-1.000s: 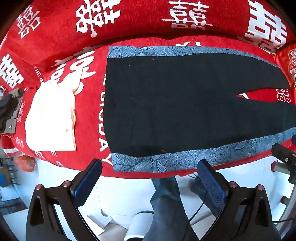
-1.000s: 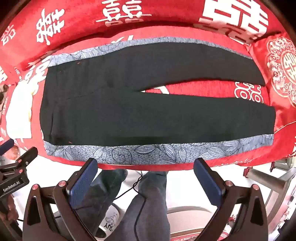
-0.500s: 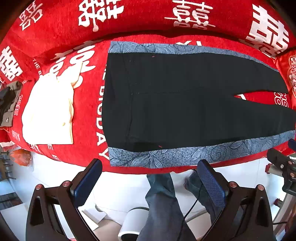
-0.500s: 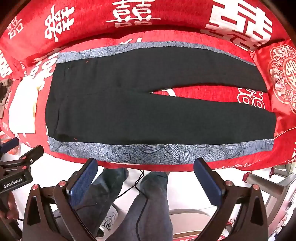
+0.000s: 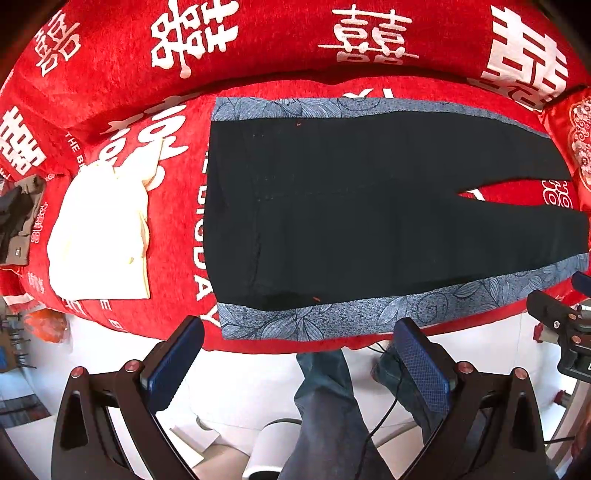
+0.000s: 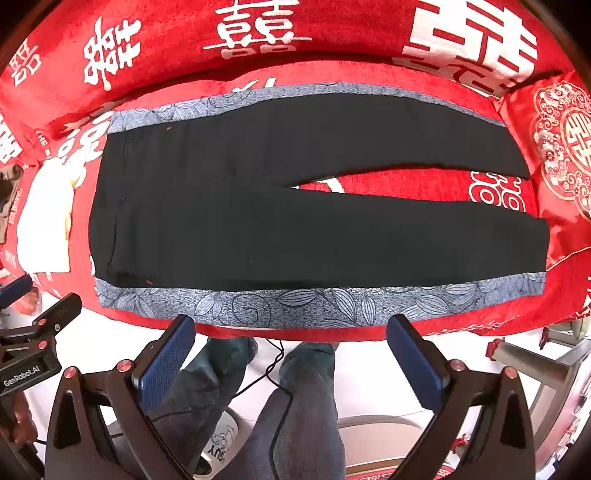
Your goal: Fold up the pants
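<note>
black pants (image 6: 295, 206) with grey leaf-print side bands lie flat and unfolded on a plush red sofa cover (image 6: 332, 22) printed with white characters, waist to the left, legs slightly parted. a folded cream cloth (image 5: 99, 232) lies beside the waist. left gripper (image 5: 299, 354) and right gripper (image 6: 291, 347) hover at the sofa's front edge, blue textured pads spread wide, holding nothing.

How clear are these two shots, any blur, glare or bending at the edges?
Left wrist view: evenly lit, no glare; the pants are sharp, with fisheye curvature bowing the red cover and black corners. Right wrist view: equally sharp and bright, the same barrel bend, and the pants show almost no fabric detail.
</note>
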Available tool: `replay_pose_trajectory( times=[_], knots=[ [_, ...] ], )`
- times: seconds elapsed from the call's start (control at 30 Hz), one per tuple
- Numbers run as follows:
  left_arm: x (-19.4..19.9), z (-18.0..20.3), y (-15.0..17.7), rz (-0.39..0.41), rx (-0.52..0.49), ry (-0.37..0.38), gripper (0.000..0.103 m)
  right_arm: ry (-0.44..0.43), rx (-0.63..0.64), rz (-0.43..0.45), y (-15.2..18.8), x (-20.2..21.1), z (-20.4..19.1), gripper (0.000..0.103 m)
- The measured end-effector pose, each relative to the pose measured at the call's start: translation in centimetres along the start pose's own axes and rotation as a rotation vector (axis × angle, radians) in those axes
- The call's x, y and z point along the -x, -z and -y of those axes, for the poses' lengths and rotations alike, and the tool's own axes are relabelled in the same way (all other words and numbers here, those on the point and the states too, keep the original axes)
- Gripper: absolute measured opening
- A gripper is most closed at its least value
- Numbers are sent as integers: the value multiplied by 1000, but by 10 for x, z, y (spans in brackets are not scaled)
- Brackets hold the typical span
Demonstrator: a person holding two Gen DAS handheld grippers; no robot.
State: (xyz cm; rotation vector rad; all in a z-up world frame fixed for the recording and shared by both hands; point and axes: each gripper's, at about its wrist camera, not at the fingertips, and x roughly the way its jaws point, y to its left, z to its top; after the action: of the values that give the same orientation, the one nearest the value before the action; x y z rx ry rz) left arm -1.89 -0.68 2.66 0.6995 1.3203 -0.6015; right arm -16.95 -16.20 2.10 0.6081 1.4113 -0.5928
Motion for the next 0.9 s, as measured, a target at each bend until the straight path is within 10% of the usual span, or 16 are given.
replay_pose_trajectory(
  times=[0.9],
  knots=[
    [14, 9, -2, 54, -6, -63, 103, -9, 11, 12, 1, 1, 6, 103]
  ],
)
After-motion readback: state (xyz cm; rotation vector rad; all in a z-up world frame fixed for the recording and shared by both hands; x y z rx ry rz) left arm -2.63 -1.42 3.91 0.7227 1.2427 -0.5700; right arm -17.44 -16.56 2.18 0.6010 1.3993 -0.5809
